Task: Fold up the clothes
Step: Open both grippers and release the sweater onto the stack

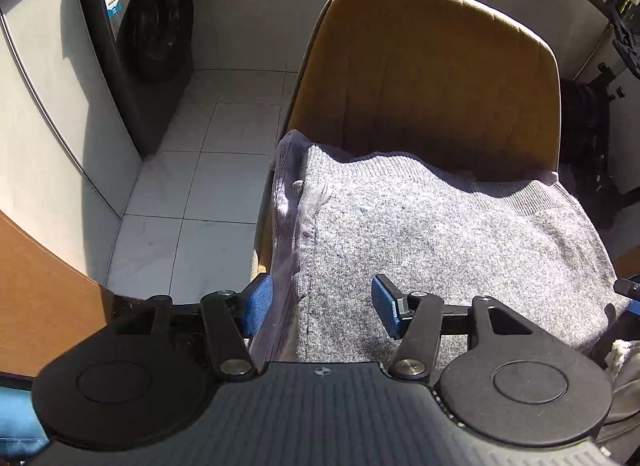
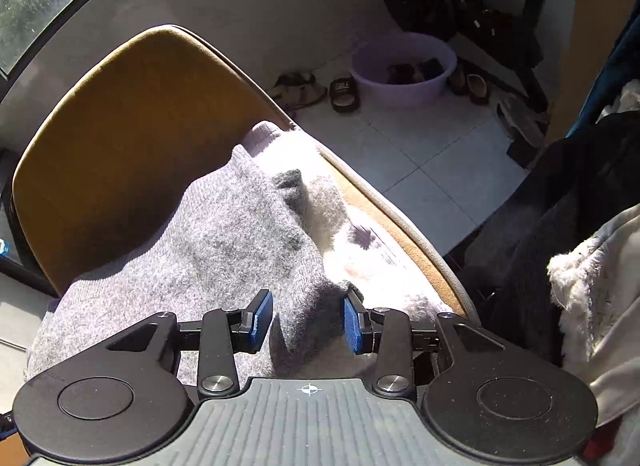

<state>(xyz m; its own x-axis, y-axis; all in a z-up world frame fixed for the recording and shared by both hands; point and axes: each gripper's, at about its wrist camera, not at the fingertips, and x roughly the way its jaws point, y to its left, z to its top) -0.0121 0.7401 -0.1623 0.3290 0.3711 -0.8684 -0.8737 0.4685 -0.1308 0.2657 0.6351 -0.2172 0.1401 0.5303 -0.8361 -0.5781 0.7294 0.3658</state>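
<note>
Straddling sweater (image 1: 440, 234) (jaws apart); grippers (image 1: 324, 306) level

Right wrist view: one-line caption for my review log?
Open right gripper straddles a raised fold of grey sweater on the brown chair.

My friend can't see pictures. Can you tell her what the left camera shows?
A folded grey sweater lies on a brown chair, and the left tool is open at its near left edge. A dark washing machine stands on the white tiled floor behind.

Both wrist views close, looking down; share chair (image 1: 424, 65).
</note>
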